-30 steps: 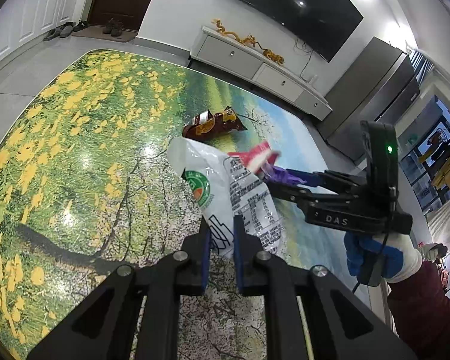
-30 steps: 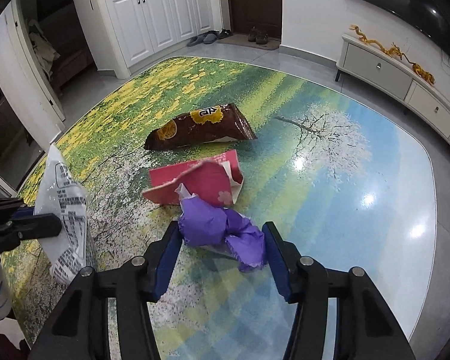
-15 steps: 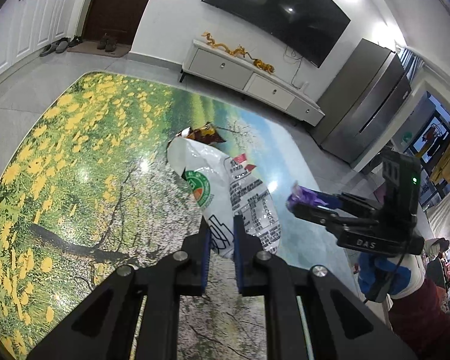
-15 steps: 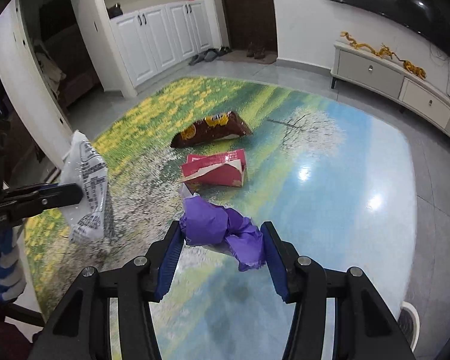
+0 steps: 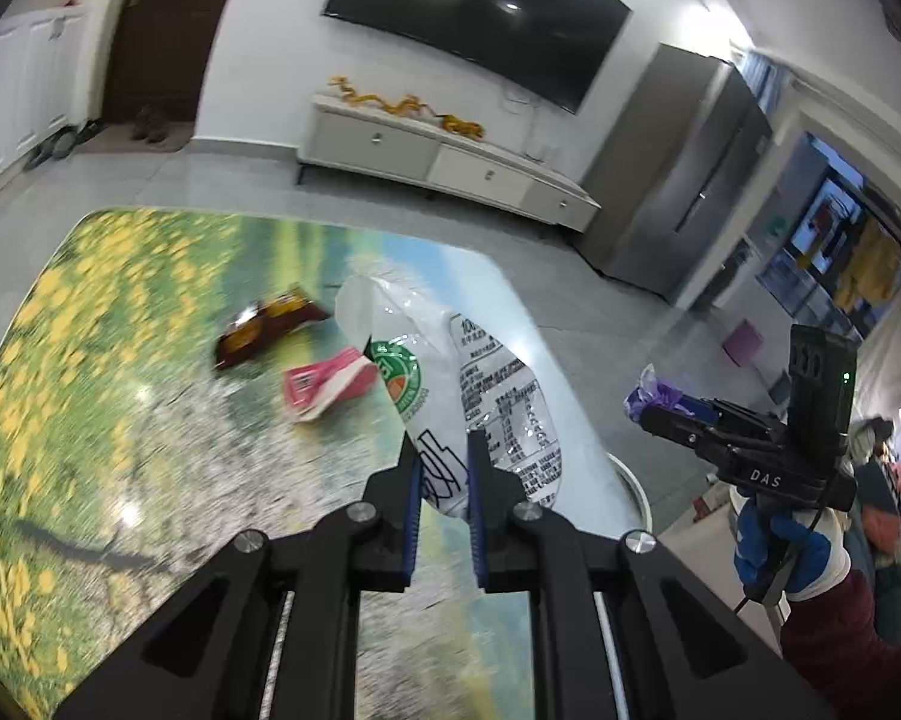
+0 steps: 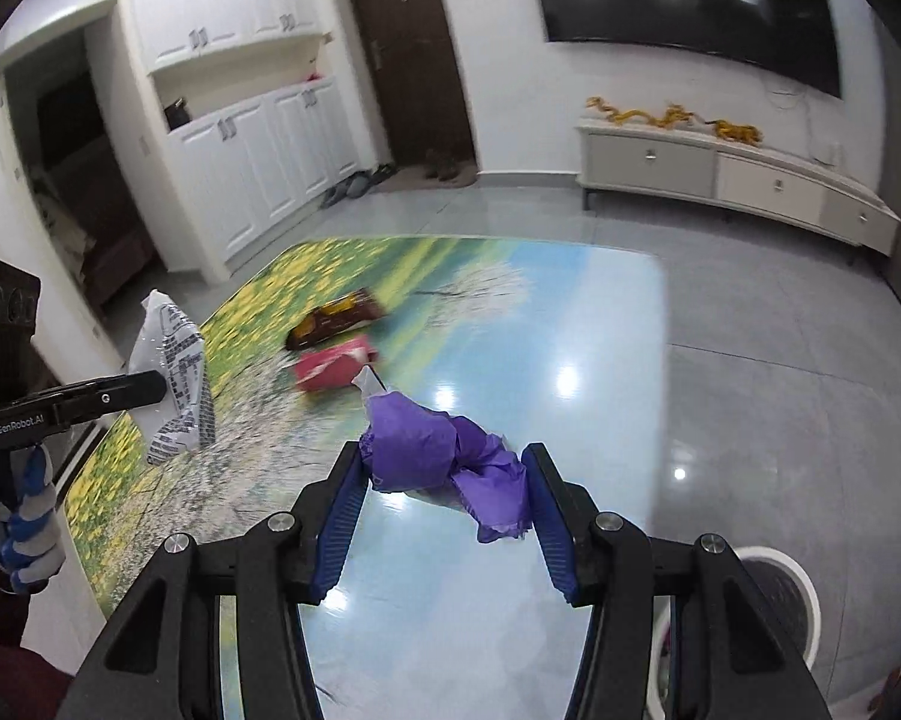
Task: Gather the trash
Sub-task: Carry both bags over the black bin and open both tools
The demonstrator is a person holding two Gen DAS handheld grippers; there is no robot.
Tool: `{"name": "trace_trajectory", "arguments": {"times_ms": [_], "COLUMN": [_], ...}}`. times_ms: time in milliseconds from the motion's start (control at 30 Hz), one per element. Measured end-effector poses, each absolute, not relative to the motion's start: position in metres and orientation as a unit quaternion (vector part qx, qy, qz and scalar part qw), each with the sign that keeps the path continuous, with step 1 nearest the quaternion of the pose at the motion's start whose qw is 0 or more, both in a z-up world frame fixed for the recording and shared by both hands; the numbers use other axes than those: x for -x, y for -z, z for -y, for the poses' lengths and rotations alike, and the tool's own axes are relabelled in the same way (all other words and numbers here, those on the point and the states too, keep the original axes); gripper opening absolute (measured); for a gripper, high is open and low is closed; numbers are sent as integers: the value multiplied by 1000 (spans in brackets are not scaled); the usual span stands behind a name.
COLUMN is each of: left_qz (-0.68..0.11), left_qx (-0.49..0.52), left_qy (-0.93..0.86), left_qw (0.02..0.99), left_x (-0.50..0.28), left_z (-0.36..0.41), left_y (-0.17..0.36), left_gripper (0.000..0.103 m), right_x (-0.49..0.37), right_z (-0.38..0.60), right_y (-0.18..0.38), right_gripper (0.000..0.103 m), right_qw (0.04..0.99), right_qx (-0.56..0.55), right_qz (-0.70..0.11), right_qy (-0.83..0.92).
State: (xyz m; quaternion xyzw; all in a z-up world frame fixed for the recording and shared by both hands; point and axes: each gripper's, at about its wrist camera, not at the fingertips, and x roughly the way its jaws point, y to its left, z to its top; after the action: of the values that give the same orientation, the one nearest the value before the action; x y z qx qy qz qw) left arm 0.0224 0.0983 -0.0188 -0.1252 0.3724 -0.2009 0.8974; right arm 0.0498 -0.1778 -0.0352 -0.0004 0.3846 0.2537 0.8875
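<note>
Your left gripper (image 5: 441,474) pinches the white bag (image 5: 450,384); right gripper (image 6: 444,492) clamps purple wrapper (image 6: 438,450). Brown packet (image 6: 336,324) and pink box (image 6: 330,366) remain on mat (image 6: 510,540), beyond the bin (image 6: 780,594).

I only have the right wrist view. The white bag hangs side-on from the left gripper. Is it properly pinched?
Observer: Yes. The left gripper has both pads closed on the bottom end of the bag; the rest stands up above them.
Operator: Does the left view show the bin?
Observer: Only partly. An arc of the bin rim shows low, just right of the bag.
Operator: Anything past my right edge?
Observer: A tall grey unit stands beyond the TV cabinet.
</note>
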Motion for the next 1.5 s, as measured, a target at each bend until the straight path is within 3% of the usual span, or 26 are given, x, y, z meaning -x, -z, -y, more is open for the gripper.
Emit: {"name": "trace_trajectory", "arguments": {"times_ms": [433, 933, 1500], "left_qz": [-392, -457, -506], "left_qx": [37, -67, -105], "left_qy": [296, 351, 341], "left_qw": [870, 814, 785], "left_x": [-68, -110, -131], "left_z": [45, 220, 307], "left_y": [7, 60, 119], "left_gripper": [12, 12, 13], "right_x": [-40, -40, -45], "right_z": [324, 431, 467], "right_y": [44, 108, 151], "right_gripper": [50, 50, 53], "right_qw": [916, 895, 872], "right_qx": [-76, -149, -179], "right_qz": [-375, -420, -455], "right_qy": [-122, -23, 14]}}
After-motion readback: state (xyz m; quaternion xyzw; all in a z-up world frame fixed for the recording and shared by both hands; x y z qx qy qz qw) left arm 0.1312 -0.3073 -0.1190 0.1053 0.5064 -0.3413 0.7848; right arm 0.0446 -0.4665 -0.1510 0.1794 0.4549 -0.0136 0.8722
